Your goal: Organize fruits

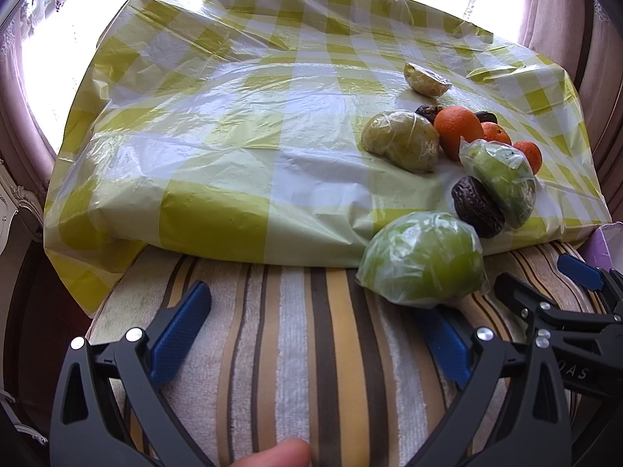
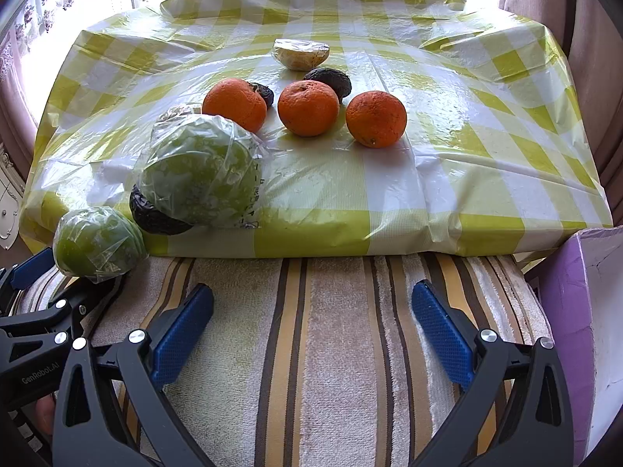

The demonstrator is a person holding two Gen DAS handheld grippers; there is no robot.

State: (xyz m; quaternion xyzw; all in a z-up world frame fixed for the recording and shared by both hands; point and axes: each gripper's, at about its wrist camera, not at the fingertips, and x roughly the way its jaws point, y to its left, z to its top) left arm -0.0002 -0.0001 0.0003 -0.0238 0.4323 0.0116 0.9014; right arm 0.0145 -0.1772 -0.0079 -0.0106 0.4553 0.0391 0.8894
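Both the left gripper (image 1: pixel 311 334) and right gripper (image 2: pixel 311 323) hang released, empty, over the striped towel (image 2: pixel 331 350). Three oranges (image 2: pixel 308 107) sit on the checked tablecloth (image 2: pixel 486 155), beyond the towel's far edge.

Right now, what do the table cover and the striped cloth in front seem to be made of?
Table cover: likely thin plastic film; glossy, creased, light glints on it. Striped cloth: looks like terry towelling; matte, with a fuzzy looped pile.

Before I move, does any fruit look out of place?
Yes: one bagged green fruit sits off the checked cloth, on the striped towel at the cloth's near edge. The rest lie on the cloth.
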